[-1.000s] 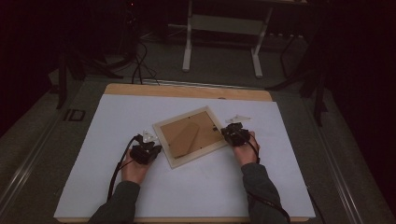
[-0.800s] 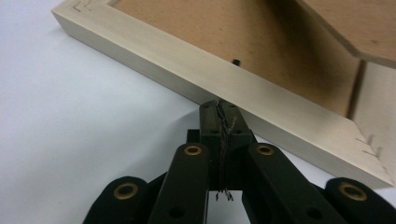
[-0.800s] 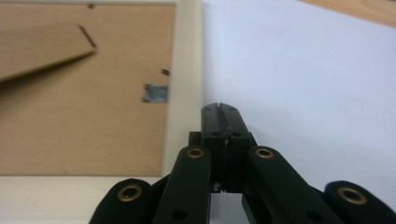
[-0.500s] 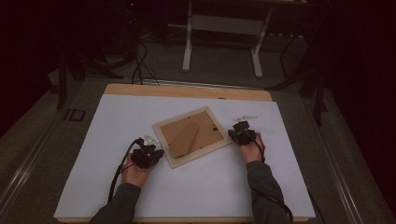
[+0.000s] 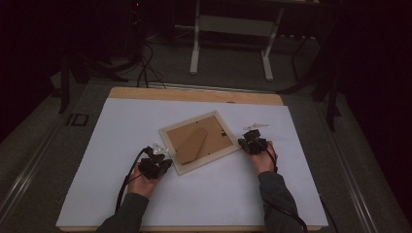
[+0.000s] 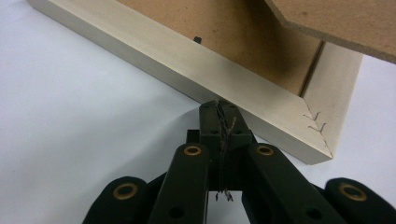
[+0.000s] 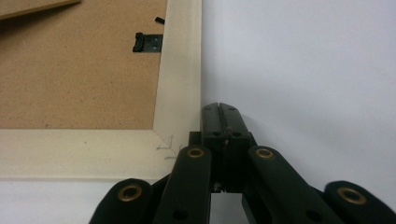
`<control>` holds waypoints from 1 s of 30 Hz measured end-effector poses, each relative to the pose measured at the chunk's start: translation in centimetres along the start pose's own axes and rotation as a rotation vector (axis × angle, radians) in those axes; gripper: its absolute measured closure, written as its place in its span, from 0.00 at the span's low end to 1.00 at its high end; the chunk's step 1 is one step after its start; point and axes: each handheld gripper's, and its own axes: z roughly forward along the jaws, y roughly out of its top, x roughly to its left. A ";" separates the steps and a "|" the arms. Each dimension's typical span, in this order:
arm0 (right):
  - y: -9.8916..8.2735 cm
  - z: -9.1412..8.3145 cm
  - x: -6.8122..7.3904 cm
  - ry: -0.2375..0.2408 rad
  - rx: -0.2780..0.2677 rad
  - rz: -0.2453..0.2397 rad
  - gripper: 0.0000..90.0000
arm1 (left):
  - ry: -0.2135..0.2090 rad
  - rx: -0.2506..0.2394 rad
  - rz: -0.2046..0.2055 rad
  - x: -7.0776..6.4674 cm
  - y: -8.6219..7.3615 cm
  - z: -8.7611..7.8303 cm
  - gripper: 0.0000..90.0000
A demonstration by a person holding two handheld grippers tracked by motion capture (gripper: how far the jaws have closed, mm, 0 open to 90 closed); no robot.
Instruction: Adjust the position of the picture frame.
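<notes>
A pale wooden picture frame (image 5: pixel 197 143) lies face down and askew on the white sheet (image 5: pixel 121 131). Its brown backing board (image 6: pixel 224 32) faces up, with the stand flap (image 6: pixel 336 23) lifted a little. My left gripper (image 5: pixel 165 162) is shut, and its tips (image 6: pixel 219 107) rest against the frame's outer edge (image 6: pixel 187 70) close to a stapled corner. My right gripper (image 5: pixel 244 143) is also shut. It sits (image 7: pixel 219 109) just outside the frame's rim (image 7: pixel 180 70) by the right corner, below a black clip (image 7: pixel 148 42). Nothing is between either pair of jaws.
The sheet covers a wooden table whose bare far edge (image 5: pixel 194 94) shows. Beyond it, a metal stand (image 5: pixel 231 43) and cables (image 5: pixel 145 68) are on the floor. A small black item (image 5: pixel 77 120) lies off the sheet's left side. Bare sheet surrounds the frame.
My right gripper has slid a little to the right and toward me, off the frame's right corner. The left gripper and the frame have hardly moved.
</notes>
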 end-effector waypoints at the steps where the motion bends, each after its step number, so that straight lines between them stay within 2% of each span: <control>1: 0.0 -0.1 0.0 0.000 0.005 -0.002 1.00 | 0.001 -0.002 -0.002 0.0 0.0 0.0 1.00; 12: -0.8 -0.9 0.1 0.014 0.015 0.006 1.00 | 0.022 -0.018 -0.030 0.8 0.5 0.6 1.00; 22: -1.9 -1.7 0.5 0.023 0.009 0.018 1.00 | 0.038 -0.030 -0.027 1.6 1.0 1.1 1.00; 30: -2.4 -2.1 0.8 0.028 0.001 0.028 1.00 | 0.022 -0.045 -0.059 2.5 1.3 1.4 1.00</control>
